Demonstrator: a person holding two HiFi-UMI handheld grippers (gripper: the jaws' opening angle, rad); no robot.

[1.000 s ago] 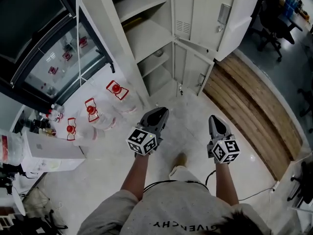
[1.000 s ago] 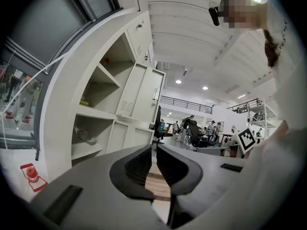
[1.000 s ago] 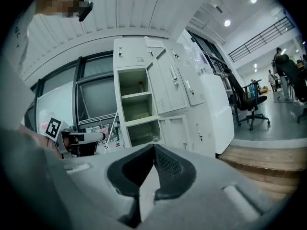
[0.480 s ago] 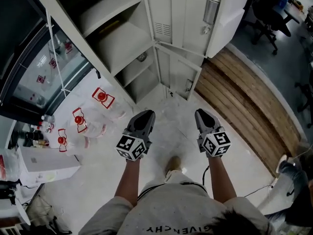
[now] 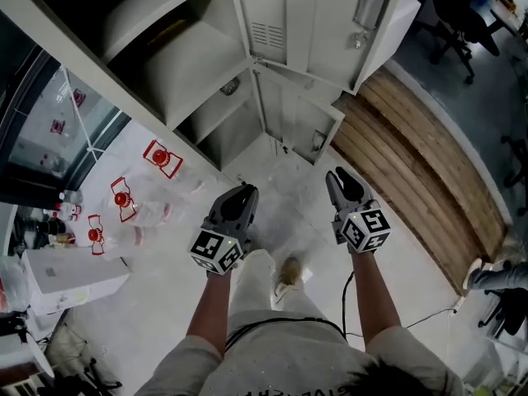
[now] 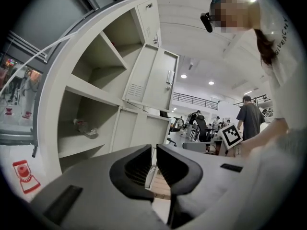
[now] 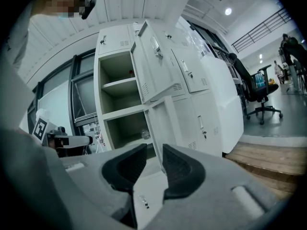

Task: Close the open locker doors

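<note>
A pale grey locker block (image 5: 198, 64) stands ahead with two doors swung out: an upper door (image 5: 268, 15) and a lower door (image 5: 301, 110). Both show in the left gripper view, upper door (image 6: 153, 75), lower door (image 6: 148, 128), and in the right gripper view, upper door (image 7: 156, 61), lower door (image 7: 158, 128). My left gripper (image 5: 238, 200) (image 6: 154, 150) hovers over the floor short of the lockers, jaws a narrow gap apart and empty. My right gripper (image 5: 340, 184) (image 7: 154, 150) is level with it, in front of the lower door. Its jaws are opening with nothing between them.
A clear bottle (image 5: 231, 87) lies in the lower open compartment. Water jugs with red caps (image 5: 157, 159) sit on the floor at left beside a white box (image 5: 66, 275). A wooden platform (image 5: 412, 163) runs along the right, with an office chair (image 5: 458, 15) beyond it.
The person has walked toward the lockers, which now sit nearer and more to the left in the head view. Both grippers stay side by side in front of the body.
</note>
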